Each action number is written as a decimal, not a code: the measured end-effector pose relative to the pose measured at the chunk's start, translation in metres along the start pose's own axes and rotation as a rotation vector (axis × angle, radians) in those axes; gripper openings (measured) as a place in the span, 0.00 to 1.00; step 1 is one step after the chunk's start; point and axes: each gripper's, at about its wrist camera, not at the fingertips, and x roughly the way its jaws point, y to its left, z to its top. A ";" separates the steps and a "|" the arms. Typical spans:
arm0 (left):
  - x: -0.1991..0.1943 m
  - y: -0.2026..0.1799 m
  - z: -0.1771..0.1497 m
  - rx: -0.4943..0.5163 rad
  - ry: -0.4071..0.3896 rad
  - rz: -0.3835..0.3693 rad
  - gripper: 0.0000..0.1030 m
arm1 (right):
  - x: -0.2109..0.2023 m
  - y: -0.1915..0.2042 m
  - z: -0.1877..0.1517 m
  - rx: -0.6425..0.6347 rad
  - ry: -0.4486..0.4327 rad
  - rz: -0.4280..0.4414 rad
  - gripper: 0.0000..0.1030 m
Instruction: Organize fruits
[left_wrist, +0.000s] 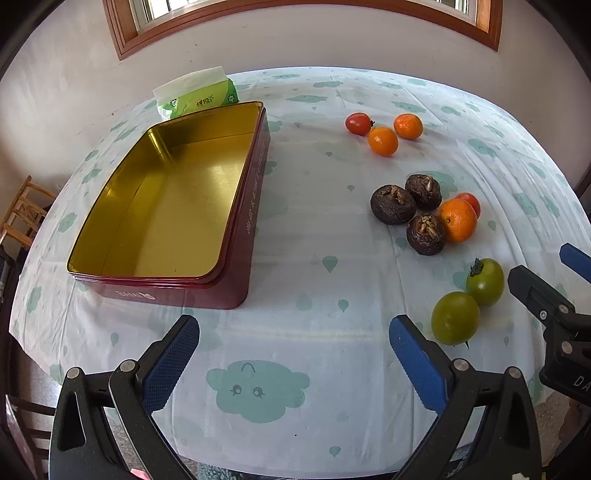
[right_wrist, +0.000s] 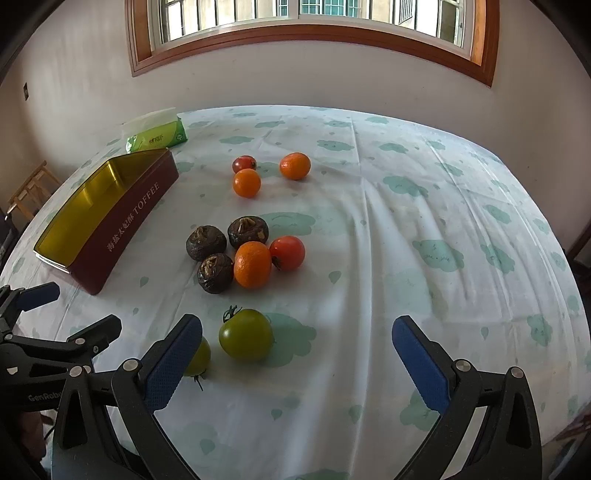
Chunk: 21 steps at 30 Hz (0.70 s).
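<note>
The left gripper (left_wrist: 293, 354) is held with its jaws spread wide and nothing between them, above bare tablecloth (left_wrist: 314, 229). The right gripper (right_wrist: 297, 354) is likewise held wide apart and empty.

In the left wrist view, an open tin (left_wrist: 166, 206) with a gold interior is seen at ten o'clock; its far corner partly hides a green tissue pack (left_wrist: 197, 96). At one o'clock, a red tomato (left_wrist: 358, 123) and two oranges (left_wrist: 383, 140) are grouped. At three o'clock, three dark water chestnuts (left_wrist: 392, 204) are clustered against a larger orange (left_wrist: 457, 220), behind which a second red tomato (left_wrist: 470, 202) is mostly hidden. Two green tomatoes (left_wrist: 455, 317) are found at four o'clock, touching, just beside the right finger.

In the right wrist view, one green tomato (right_wrist: 246, 334) lies fully visible between the fingers, toward the left one, while the other (right_wrist: 199, 358) is largely covered by the left finger pad. The tin's lettering reads "TOFFEE"; the characters beside it are hard to make out.
</note>
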 end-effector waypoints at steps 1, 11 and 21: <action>0.000 -0.001 0.000 0.003 0.000 0.001 0.99 | 0.001 0.000 0.000 -0.002 0.001 0.000 0.99; 0.000 -0.004 0.001 0.009 0.003 0.004 0.99 | 0.003 0.004 0.002 -0.020 0.000 0.016 0.99; 0.001 -0.004 0.002 0.015 0.006 0.002 0.99 | 0.006 0.004 0.003 -0.019 0.000 0.031 0.99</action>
